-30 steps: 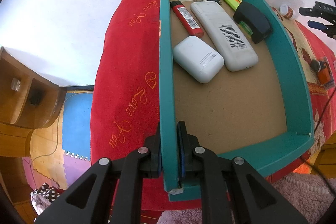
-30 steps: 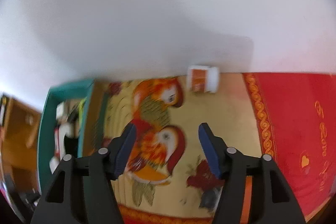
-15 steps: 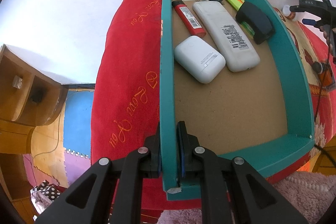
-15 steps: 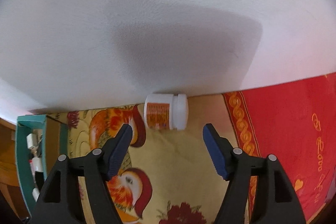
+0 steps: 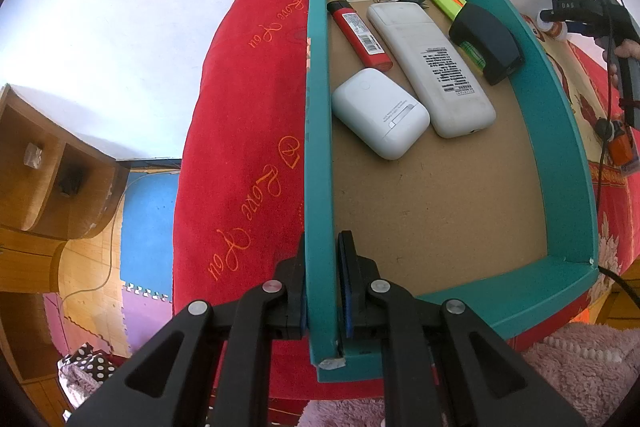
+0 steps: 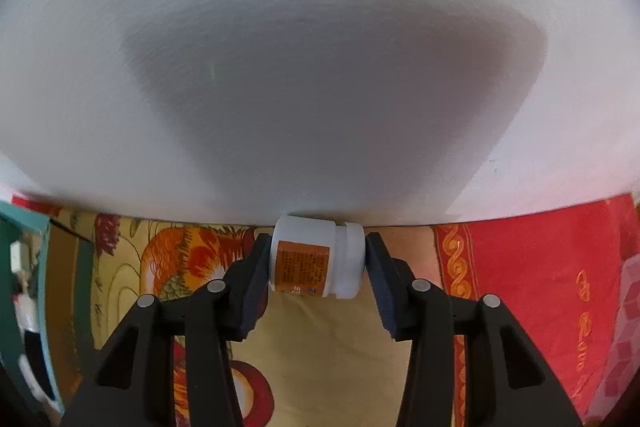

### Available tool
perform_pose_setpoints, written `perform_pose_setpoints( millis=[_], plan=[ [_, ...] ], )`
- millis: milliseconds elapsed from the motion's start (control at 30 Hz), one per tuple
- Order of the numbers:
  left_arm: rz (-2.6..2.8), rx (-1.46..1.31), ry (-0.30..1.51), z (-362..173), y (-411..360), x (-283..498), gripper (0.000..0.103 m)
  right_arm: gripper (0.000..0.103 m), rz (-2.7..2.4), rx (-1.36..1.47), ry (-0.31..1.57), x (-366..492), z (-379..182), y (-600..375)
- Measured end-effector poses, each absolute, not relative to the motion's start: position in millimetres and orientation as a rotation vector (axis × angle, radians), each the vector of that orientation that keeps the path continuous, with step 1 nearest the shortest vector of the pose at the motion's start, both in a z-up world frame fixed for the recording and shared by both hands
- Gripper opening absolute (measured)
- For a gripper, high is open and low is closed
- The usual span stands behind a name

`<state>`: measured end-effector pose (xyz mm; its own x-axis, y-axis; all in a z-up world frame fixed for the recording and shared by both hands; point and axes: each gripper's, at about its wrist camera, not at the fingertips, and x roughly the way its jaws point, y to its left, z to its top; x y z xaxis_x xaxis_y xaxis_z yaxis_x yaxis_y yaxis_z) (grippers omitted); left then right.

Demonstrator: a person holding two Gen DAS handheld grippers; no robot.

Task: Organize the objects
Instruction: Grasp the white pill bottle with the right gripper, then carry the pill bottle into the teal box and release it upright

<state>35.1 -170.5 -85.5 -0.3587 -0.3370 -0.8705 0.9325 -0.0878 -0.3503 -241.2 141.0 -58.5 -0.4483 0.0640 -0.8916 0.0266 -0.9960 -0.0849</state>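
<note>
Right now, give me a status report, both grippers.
Left gripper shut on teal box wall. Right gripper closing around white jar lying against the wall. Nothing in the way.

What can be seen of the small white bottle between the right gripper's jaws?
The small white bottle looks like plastic, with an orange printed label on its body and a ribbed white cap at the picture's right end. It lies on its side on the patterned cloth, right against the white wall. The right gripper brackets it end to end, jaws closing: one pad at its base, the other at or nearly at the cap. Its label text is unreadable.
</note>
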Motion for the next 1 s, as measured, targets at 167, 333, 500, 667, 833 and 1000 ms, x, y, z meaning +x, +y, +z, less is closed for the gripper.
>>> perform_pose_setpoints(
  millis=[167, 333, 500, 667, 833, 1000],
  plan=[
    [-1.643, 0.757, 1.175, -85.5, -169.6, 34.7, 0.010, 0.048, 2.662, -1.620, -0.423, -221.5, -52.7, 117.3],
    [-1.648, 0.757, 1.173, -85.5, -168.3, 33.2, 0.010, 0.048, 2.588, -1.518, -1.095, -178.0, -59.0, 69.2],
    [-1.655, 0.755, 1.171, -84.7, -166.6, 33.9, 0.010, 0.048, 2.489, -1.460, -1.507, -131.6, -85.5, 33.3],
    [-1.661, 0.760, 1.166, -83.8, -167.0, 31.9, 0.010, 0.048, 2.472, -1.369, -1.602, -110.6, -90.9, 11.7],
    [-1.666, 0.762, 1.162, -85.7, -167.8, 33.2, 0.010, 0.057, 2.575, -1.448, -1.495, -104.9, -81.1, 0.0],
    [-1.670, 0.760, 1.161, -85.5, -166.2, 33.7, 0.010, 0.061, 2.671, -1.541, -1.312, -104.3, -71.2, -2.0]
  ],
)
